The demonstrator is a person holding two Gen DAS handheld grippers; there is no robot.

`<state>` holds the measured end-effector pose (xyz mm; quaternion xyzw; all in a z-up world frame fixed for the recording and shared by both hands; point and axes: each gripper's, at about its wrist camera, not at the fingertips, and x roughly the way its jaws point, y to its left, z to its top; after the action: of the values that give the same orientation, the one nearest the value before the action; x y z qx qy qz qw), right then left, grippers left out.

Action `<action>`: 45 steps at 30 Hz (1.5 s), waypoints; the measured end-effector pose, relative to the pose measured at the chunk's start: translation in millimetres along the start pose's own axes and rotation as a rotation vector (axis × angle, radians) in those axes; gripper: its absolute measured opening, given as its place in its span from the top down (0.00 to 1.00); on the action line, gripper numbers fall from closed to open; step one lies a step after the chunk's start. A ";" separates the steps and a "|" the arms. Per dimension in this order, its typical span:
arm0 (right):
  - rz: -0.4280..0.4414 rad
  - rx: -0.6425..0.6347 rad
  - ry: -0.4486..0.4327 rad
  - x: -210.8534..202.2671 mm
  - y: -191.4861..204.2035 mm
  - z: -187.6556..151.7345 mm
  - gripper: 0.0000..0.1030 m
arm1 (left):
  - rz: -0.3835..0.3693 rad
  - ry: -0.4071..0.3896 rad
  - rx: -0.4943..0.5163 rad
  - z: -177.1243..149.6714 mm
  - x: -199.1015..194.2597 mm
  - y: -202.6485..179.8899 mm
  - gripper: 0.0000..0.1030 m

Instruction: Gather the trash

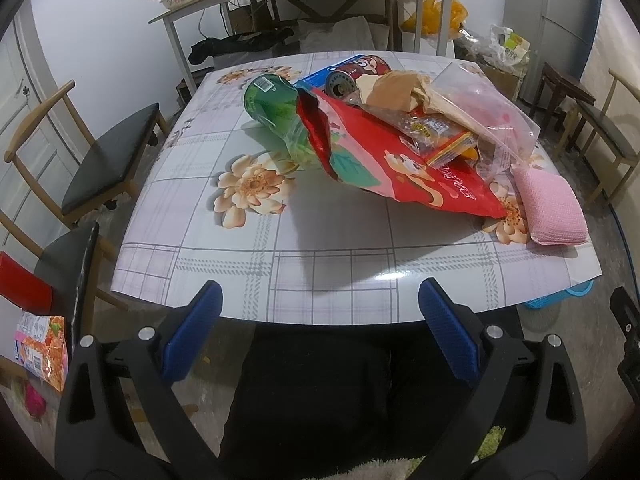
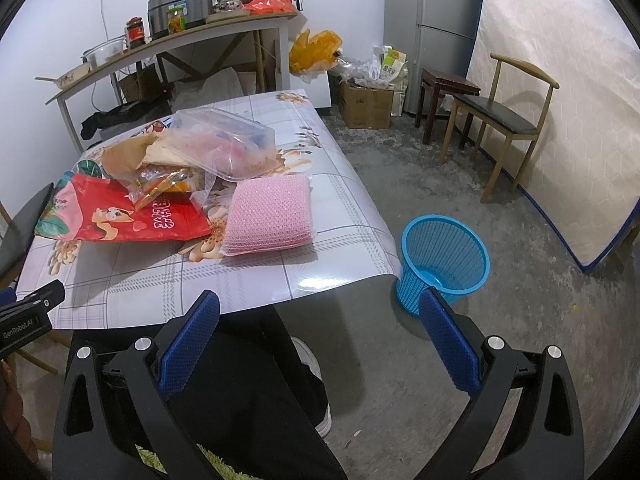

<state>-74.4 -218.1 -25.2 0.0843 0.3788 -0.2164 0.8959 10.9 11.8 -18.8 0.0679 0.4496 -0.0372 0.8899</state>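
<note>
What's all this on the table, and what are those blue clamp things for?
A person is holding two grippers to collect trash. The left gripper and right gripper are both open and empty, short of the flowered table. A pile waits there: a red snack bag, green plastic cup, crumpled brown paper, clear plastic bag and pink sponge pad. A blue plastic wastebasket stands on the floor beside the table.

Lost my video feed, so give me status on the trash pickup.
Left gripper and right gripper open, empty, short of the table. Trash pile untouched. Blue basket on floor, right of table. Nothing blocking.
</note>
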 end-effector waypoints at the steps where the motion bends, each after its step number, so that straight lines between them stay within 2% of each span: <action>1: 0.000 0.001 -0.001 0.3 0.0 -0.1 0.06 | 0.000 0.000 0.000 0.0 0.0 0.1 0.08; 9: -0.005 0.015 0.000 1.3 -3.5 0.7 0.06 | -0.002 -0.004 0.001 0.0 -0.1 -0.1 0.08; 14: 0.001 0.026 -0.032 4.4 -7.8 9.6 0.06 | -0.017 -0.028 0.001 1.0 0.3 1.3 0.08; 20: 0.090 0.024 -0.029 22.6 -5.7 34.5 0.06 | -0.021 -0.090 0.023 2.9 0.1 0.3 0.08; 23: 0.153 0.023 0.010 44.6 3.6 51.8 0.06 | -0.017 -0.122 0.041 4.2 -0.4 -1.3 0.08; 25: 0.164 0.017 0.045 62.1 11.6 60.6 0.06 | -0.023 -0.135 0.043 5.5 -0.1 -0.7 0.08; 30: 0.155 -0.014 0.131 103.5 33.1 74.3 0.06 | -0.088 -0.139 0.061 6.6 3.8 1.3 0.08; 35: 0.134 -0.073 0.173 123.1 50.6 73.8 0.06 | -0.169 -0.144 0.060 10.7 10.1 8.9 0.08; 37: 0.120 -0.088 0.178 127.5 52.4 72.4 0.06 | -0.242 -0.176 0.048 14.1 9.7 17.3 0.08; 39: 0.108 -0.099 0.186 131.8 53.5 72.3 0.06 | -0.283 -0.218 0.021 18.8 10.1 29.0 0.08; 45: 0.101 -0.109 0.193 136.9 50.6 72.2 0.06 | -0.234 -0.298 -0.046 37.0 17.2 59.0 0.08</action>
<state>79.6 -240.0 -73.2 0.0749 0.4699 -0.1410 0.8681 58.1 64.3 -5.8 -0.0115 0.3182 -0.1395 0.9376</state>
